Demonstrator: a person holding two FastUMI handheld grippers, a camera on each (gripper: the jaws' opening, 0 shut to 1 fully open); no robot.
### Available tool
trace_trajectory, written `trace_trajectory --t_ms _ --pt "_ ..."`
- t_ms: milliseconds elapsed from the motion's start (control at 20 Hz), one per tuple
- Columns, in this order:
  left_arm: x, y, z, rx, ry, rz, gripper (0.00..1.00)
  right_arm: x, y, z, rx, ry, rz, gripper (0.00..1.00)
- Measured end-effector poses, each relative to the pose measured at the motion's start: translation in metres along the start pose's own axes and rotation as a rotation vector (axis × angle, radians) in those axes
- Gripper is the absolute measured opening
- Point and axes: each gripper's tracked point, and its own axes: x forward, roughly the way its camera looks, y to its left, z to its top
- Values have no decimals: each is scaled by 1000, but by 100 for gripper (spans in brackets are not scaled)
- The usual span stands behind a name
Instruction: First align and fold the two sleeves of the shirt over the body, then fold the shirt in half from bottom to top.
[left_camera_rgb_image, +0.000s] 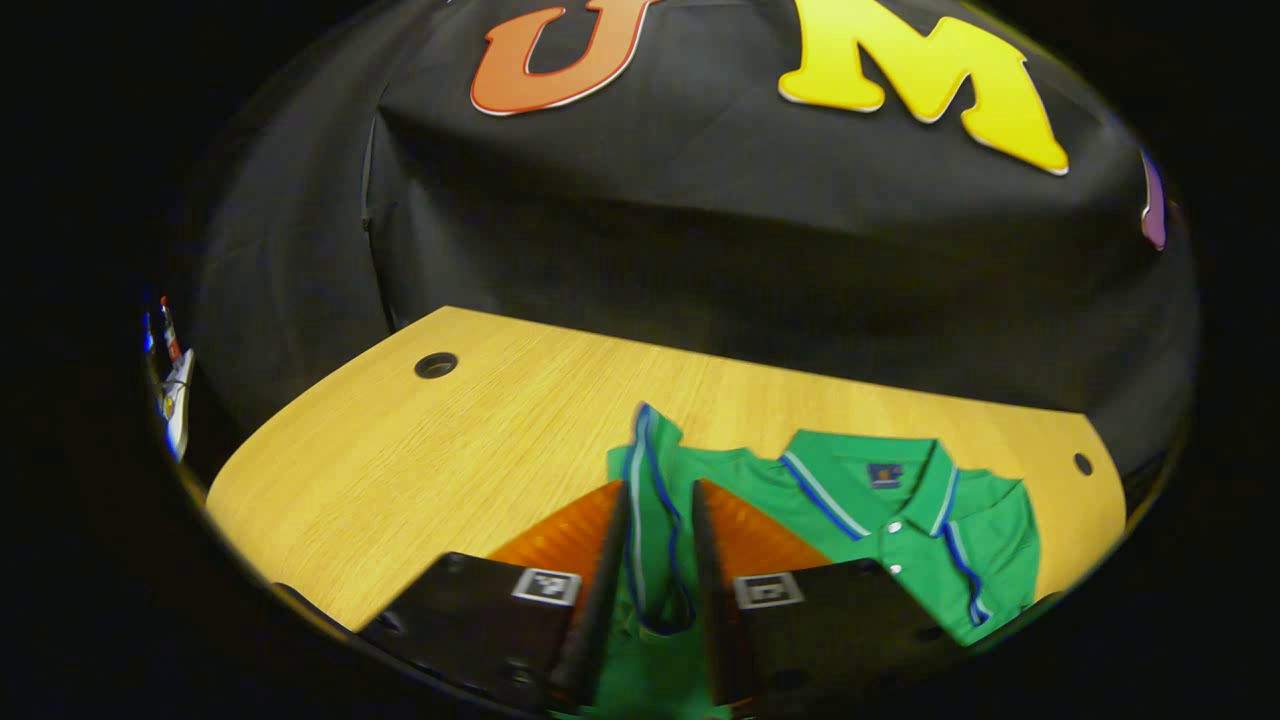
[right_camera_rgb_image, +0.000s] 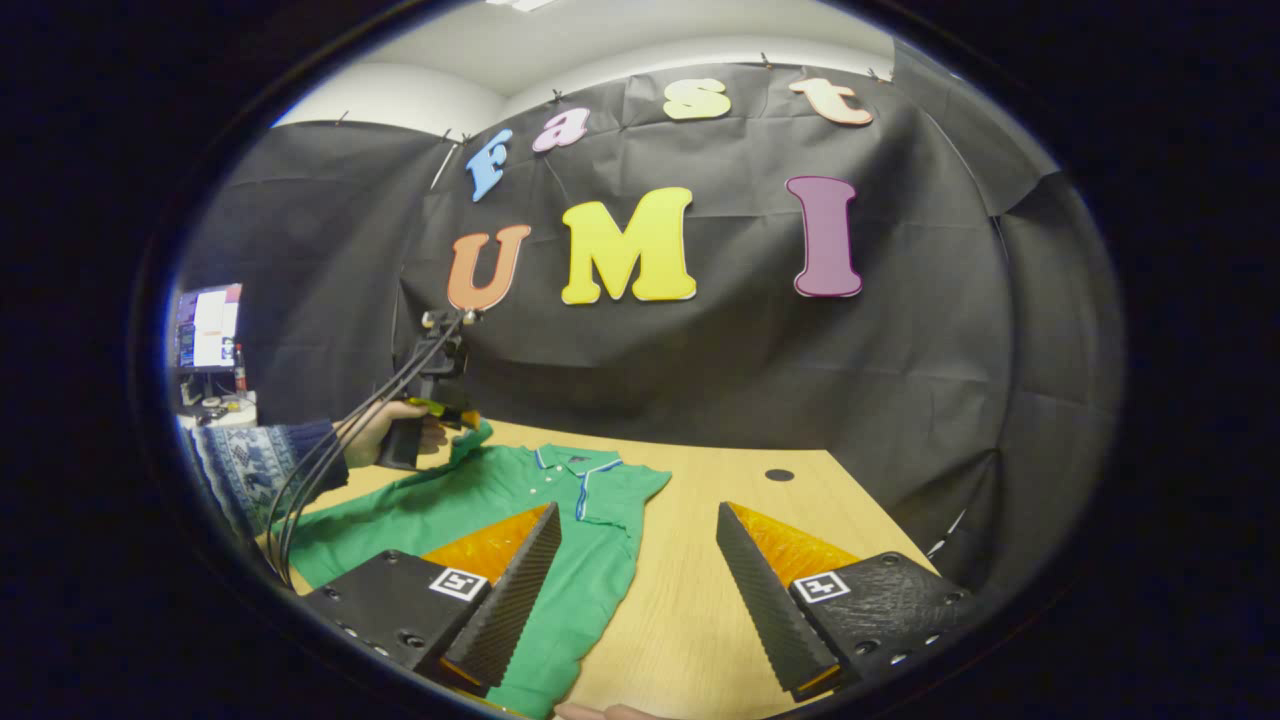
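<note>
No text can be read; the shirt's (left_camera_rgb_image: 900, 520) neck label (left_camera_rgb_image: 885, 474) is too small to make out.

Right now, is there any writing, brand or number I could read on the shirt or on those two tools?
Shirt, neck label: a small dark patch, too small to read.
Left tool, square marker: a black-and-white pattern, with no words or numbers.
Right tool, square marker: also a pattern, with no words.
No text on these can be read.
</note>
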Motion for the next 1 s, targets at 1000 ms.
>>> trace_trajectory --t_ms 1000 --pt "-234 51 -50 136 -180 -68 100 -63 27 -8 19 -9 -61 95"
